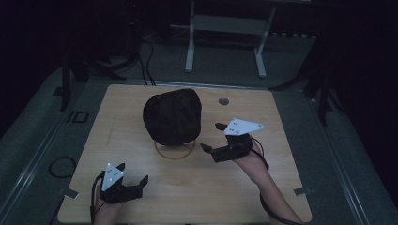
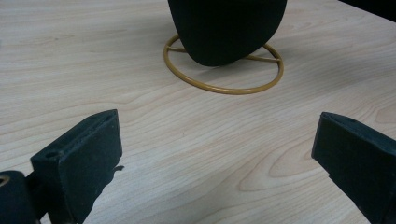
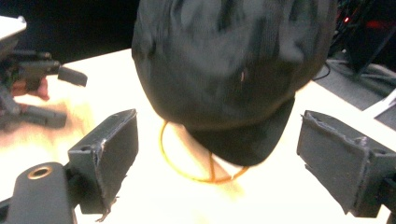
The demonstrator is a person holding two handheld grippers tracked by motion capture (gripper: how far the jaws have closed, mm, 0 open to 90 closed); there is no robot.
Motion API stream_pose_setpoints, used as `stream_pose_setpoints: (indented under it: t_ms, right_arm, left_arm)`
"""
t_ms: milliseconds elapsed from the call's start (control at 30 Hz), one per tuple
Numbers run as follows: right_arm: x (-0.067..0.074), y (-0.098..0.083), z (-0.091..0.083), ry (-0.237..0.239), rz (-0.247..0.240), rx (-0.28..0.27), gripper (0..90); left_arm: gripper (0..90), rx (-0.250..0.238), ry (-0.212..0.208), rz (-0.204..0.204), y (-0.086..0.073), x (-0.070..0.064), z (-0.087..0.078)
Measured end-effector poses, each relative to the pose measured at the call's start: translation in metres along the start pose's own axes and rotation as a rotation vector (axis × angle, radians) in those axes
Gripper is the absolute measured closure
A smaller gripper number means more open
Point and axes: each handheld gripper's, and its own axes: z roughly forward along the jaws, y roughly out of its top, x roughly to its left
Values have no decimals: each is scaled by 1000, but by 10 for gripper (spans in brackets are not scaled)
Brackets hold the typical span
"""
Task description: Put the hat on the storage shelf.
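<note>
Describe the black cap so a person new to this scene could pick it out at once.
On the light wooden table, look just behind the middle, ahead of both open grippers. The black cap sits there atop a stand with a gold wire ring base. It is the table's single dark, rounded, raised shape.

No lettering, label, brand or number can be read anywhere here; the black cap [image 1: 172, 116] and the desk [image 1: 263, 187] bear none.

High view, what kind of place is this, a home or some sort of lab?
Probably a lab or recording room: a bare wooden table on grey flooring, cables on the floor, a white metal stand behind, dark surroundings.
</note>
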Motion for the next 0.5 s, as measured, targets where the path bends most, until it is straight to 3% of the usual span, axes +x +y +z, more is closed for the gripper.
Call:
stream_pose_setpoints:
  t_ms: [300, 500]
  right_arm:
    - [4, -43, 4, 30, 10, 45, 132]
    - [5, -69, 8, 45, 48, 63, 135]
  left_arm:
    - [24, -5, 2, 2, 0, -1, 0]
    - [24, -6, 1, 3, 1, -1, -1]
